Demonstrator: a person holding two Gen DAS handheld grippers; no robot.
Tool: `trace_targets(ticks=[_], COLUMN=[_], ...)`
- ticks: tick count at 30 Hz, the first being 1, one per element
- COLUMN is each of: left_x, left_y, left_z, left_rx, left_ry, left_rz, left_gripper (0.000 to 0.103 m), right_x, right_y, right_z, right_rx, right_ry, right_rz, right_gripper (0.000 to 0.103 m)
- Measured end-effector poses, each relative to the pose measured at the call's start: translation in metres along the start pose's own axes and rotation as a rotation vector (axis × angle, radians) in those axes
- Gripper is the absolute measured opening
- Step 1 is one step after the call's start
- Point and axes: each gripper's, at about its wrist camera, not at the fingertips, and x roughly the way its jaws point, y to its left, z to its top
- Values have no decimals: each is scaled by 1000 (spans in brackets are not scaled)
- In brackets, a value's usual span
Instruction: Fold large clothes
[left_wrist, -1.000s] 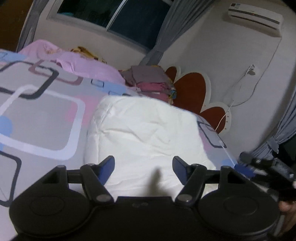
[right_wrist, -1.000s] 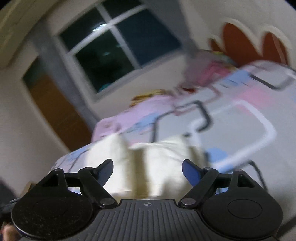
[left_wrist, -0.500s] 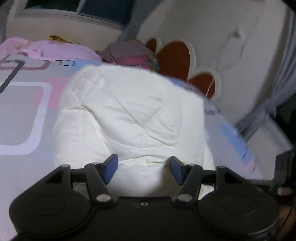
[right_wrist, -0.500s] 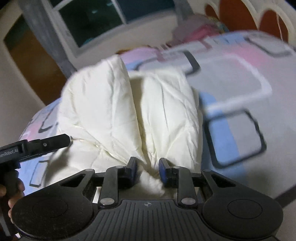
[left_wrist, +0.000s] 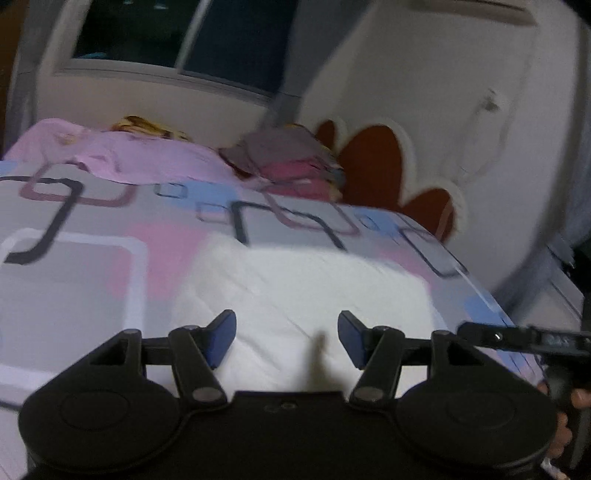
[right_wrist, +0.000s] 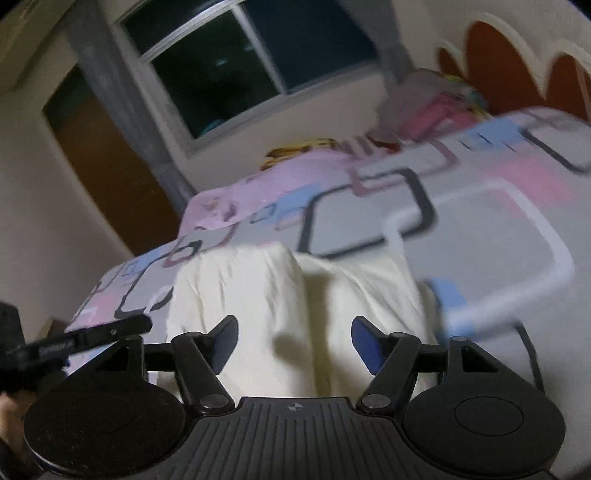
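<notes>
**Cream quilted garment on bed, folded bundle, both tools released**

Cream-white quilted puffy garment (left_wrist: 295, 291) lies as a compact, roughly rectangular bundle on the bed cover with grey, pink and blue squares (left_wrist: 92, 266), near the bed's near edge. Left wrist view: top face flat, edges fairly even. Right wrist view: same bundle (right_wrist: 258, 295) seen from another side, w/ two padded lobes side by side and a deep crease between them, i.e. layers stacked, not spread out.

Left gripper (left_wrist: 286, 334): jaws wide apart, blue pads clear of fabric, nothing held. Right gripper (right_wrist: 293, 341): likewise spread, empty, hovering just above bundle. Each tool appears in the other's view at frame edge (handle + part of a hand).

Progress (judgement): main folds appear done; no loose sleeve or hem visible from either view, though the far side and underside are hidden. Remaining, if anything: press bundle flatter, square up lobes, or move it to the folded stack of grey and pink clothes (left_wrist: 288, 162) by the red flower-shaped headboard (left_wrist: 373, 162). Pink crumpled cloth (left_wrist: 122, 155) at the far side of bed looks unfolded, poss. next item. Both views blurred, so fine detail uncertain.
</notes>
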Motion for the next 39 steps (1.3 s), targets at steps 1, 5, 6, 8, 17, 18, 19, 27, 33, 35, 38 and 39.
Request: trace_targets(ticks=[1, 5, 6, 8, 17, 18, 19, 27, 33, 35, 38, 39], left_x=[7, 38, 44, 54, 96, 99, 102, 110, 84, 61, 22, 12], left_y=[6, 14, 12, 4, -32, -35, -37, -39, -40, -42, -47, -48], left_z=[5, 13, 15, 14, -9, -11, -12, -17, -8, -7, -15, -18], left_rx=[-17, -37, -34, -12, 150, 163, 172, 199, 199, 200, 222, 221], left_ry=[9, 70, 72, 84, 172, 177, 183, 207, 188, 149, 119, 120], left_rz=[-1, -9, -9, -14, 92, 105, 113, 143, 134, 103, 73, 59], left_gripper=[59, 59, 59, 59, 59, 59, 59, 60, 64, 67, 67, 67], right_x=[10, 53, 61, 68, 82, 83, 84, 91, 57, 35, 3, -6], right_y=[3, 4, 2, -4, -54, -57, -59, -63, -45, -40, -31, -28], right_z=[7, 20, 20, 17, -19, -22, -23, -30, -16, -13, -17, -20], right_rx=[-15, -33, -35, -35, 83, 94, 100, 119, 60, 33, 12, 0], right_ry=[14, 79, 106, 128, 186, 189, 192, 201, 131, 102, 79, 75], right_rz=[2, 19, 17, -6, -49, -48, -48, -47, -79, -69, -35, -31], right_gripper=[67, 57, 40, 31, 31, 31, 31, 31, 69, 69, 68, 68])
